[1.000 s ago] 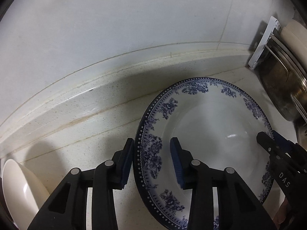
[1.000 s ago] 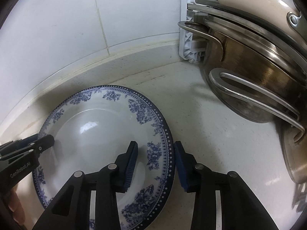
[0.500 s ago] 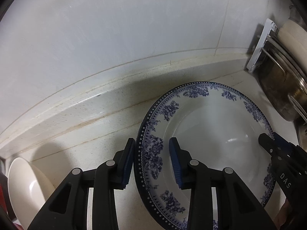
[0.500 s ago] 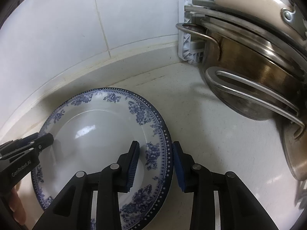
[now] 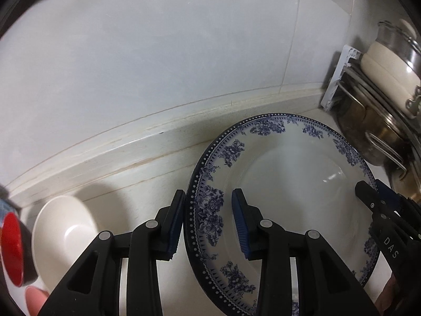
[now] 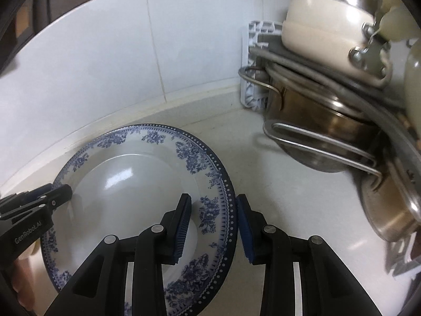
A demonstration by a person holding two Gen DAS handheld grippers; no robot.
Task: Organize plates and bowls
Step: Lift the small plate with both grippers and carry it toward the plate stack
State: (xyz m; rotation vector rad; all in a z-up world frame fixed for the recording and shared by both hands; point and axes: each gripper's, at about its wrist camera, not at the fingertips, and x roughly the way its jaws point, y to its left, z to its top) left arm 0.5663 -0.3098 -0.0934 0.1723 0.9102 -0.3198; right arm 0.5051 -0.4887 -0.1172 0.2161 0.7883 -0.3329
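Observation:
A white plate with a blue flower rim (image 5: 289,179) is held over the pale counter. My left gripper (image 5: 208,221) straddles its left rim, one pad under the edge and one inside the plate. My right gripper (image 6: 213,223) straddles the right rim the same way; the plate (image 6: 126,184) fills the lower left of the right wrist view. Both grip the rim. A white bowl (image 5: 63,231) sits on the counter at the lower left of the left wrist view.
Stacked steel pots (image 6: 329,131) and a cream pot (image 6: 326,29) sit on a white rack (image 6: 254,63) at the right. The tiled wall (image 5: 184,52) rises behind the counter. A red-and-black object (image 5: 13,247) lies at the far left edge.
Both grippers have pulled back and up with the plate between them. More of the white bowl, the red object and the pots now shows.

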